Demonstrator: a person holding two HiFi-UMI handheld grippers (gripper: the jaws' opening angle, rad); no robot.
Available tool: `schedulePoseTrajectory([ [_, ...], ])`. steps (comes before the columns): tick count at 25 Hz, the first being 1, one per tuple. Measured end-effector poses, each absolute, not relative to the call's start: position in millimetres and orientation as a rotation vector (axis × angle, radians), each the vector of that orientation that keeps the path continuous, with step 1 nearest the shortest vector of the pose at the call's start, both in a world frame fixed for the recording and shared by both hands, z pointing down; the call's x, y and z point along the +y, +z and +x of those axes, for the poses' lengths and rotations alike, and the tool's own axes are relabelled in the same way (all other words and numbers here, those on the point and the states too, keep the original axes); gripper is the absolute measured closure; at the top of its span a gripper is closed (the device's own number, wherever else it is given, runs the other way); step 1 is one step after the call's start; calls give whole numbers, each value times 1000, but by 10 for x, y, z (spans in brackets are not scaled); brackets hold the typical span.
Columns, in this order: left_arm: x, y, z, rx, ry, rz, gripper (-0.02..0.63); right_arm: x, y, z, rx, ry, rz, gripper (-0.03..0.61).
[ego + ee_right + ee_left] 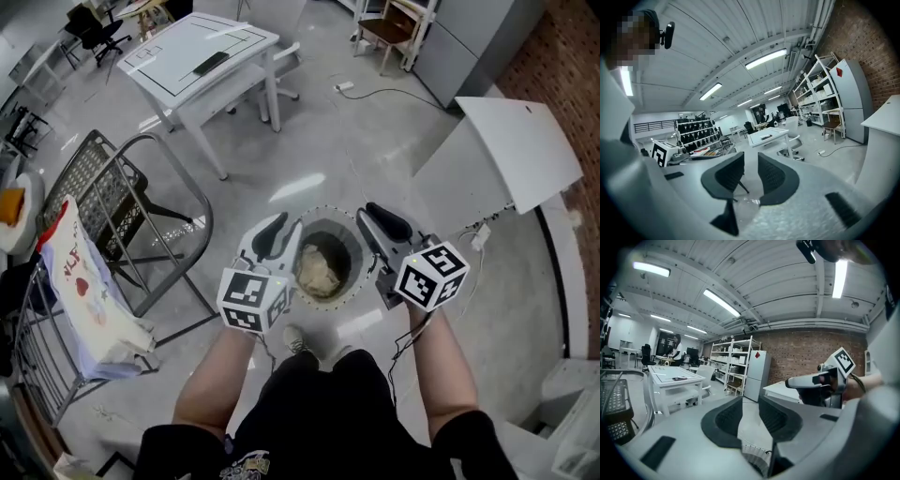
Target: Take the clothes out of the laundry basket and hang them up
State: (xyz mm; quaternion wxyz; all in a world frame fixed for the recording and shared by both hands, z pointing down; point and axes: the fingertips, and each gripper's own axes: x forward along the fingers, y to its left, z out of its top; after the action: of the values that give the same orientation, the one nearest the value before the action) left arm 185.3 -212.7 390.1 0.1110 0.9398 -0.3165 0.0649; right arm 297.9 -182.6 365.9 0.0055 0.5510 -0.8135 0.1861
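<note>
Grey polished floor fills the head view, with one white table. One drying rack carries one white cloth whose red print is too small to read. One round laundry basket sits on the floor between two grippers and holds one cream garment, which only the head view shows. The gripper views instead show a brick wall and a pale cabinet bearing a red diamond label. The left gripper and right gripper each have their jaws slightly apart with nothing between them.
</note>
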Motion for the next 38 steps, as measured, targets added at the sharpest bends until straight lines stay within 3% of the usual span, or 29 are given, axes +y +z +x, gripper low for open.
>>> schedulePoseTrajectory([
  [2,-2192,3968,1851,-945,197,2745,489,-1944,3722,2958,-2557,593,1681,470],
  [7,-2286,4128,2028,-974,224,2742,417,-2216,3894,3100,-2593,617,1585,431],
  [11,-2361,4202,2087,-1133,243,2679,393,-2489,4018,3151,-2678,649,1392,411],
  [23,-2215,4553,1912,-1666,235,2341,393,-2831,4751,3091,-2741,774,870,362],
  [38,-2325,6066,1940,-1509,384,2319,390,-2968,6793,2915,-2507,1043,994,354],
])
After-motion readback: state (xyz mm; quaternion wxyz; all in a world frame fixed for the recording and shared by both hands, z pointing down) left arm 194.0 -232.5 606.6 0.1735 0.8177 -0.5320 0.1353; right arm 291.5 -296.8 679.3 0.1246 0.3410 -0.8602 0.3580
